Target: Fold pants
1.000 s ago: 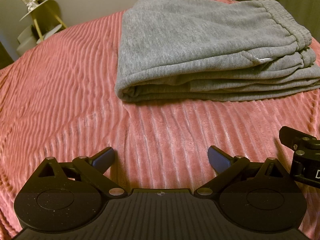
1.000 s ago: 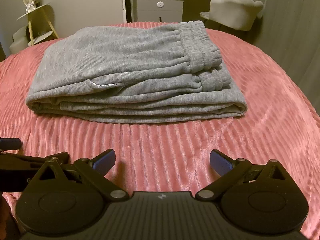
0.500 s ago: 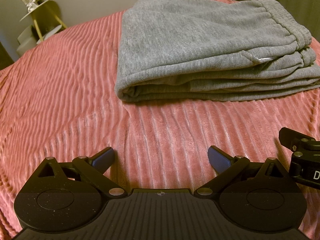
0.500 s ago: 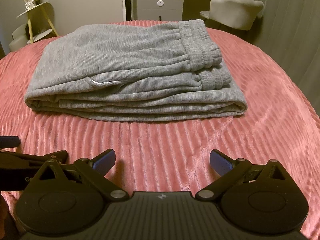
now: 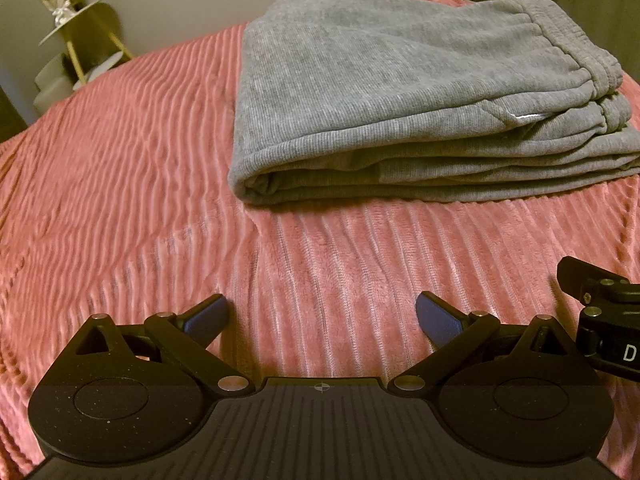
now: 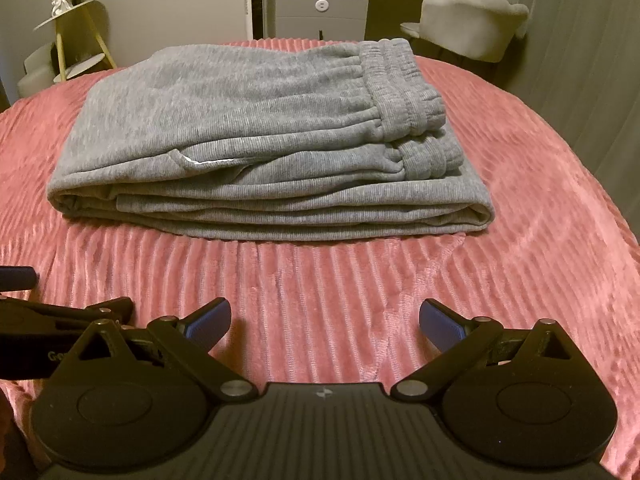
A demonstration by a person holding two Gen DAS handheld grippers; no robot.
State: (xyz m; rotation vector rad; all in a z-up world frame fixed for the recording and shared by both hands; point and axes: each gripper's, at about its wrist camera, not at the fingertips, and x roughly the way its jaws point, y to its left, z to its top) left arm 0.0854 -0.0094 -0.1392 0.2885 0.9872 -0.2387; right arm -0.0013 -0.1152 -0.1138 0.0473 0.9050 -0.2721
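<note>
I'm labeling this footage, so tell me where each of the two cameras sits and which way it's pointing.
Left wrist: on the left tongs, low over the pink bedspread, facing the folded grey pants from their left; its open blue-tipped fingers show, and the right tongs intrude at the right edge.
Right wrist: on the right tongs, facing the pants more squarely; its open fingers show, with the left tongs at left.
Shared: pants, bedspread, and the yellow shelf stand.

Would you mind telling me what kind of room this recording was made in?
Most likely a bedroom. The folded grey pants lie on a wide soft surface under a pink ribbed bedspread, probably a bed. Behind it stand a grey drawer cabinet and a padded chair.
</note>
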